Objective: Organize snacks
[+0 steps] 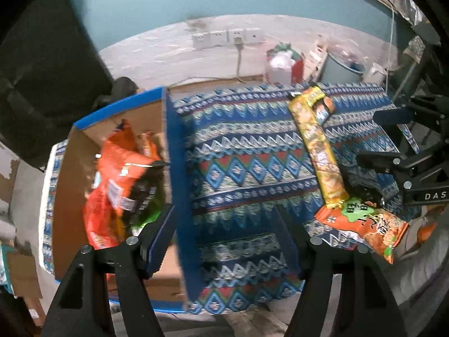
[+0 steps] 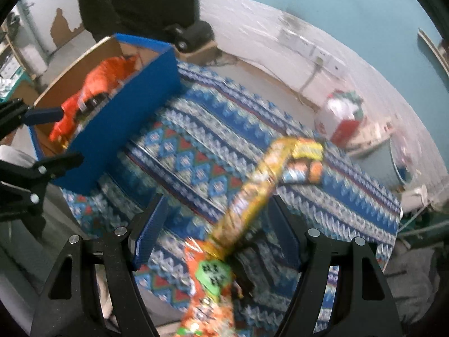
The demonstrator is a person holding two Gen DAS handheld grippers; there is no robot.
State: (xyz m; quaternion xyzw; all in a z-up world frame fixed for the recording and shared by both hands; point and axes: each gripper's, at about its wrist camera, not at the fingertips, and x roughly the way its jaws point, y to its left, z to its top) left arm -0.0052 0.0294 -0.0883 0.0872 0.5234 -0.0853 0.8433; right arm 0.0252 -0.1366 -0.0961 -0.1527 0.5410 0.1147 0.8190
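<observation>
- Seen first through the left wrist camera, the left gripper (image 1: 224,224) is spread wide with nothing between its blue pads; it hangs over the near wall of the blue cardboard box (image 1: 179,185) and the patterned cloth (image 1: 241,154).
- Inside the box, an orange snack bag (image 1: 118,168) is lying with other packets heaped around it.
- On the cloth to the right, a long yellow snack pack (image 1: 315,146) is laid, its lower end touching an orange packet with a green label (image 1: 364,221).
- Just beside those two, the right gripper (image 1: 378,137) is seen reaching in from the right edge.
- Behind the table, a row of wall sockets (image 1: 227,38) and a red and white carton (image 1: 283,64) are visible.
- Through the right wrist camera, heavily blurred, the right gripper (image 2: 219,233) is also spread wide, gripping nothing; the yellow pack and the orange packet are seen between and below its pads, on the cloth.
- At the upper left the box is found, well apart from both snacks, with the left gripper beside it.
</observation>
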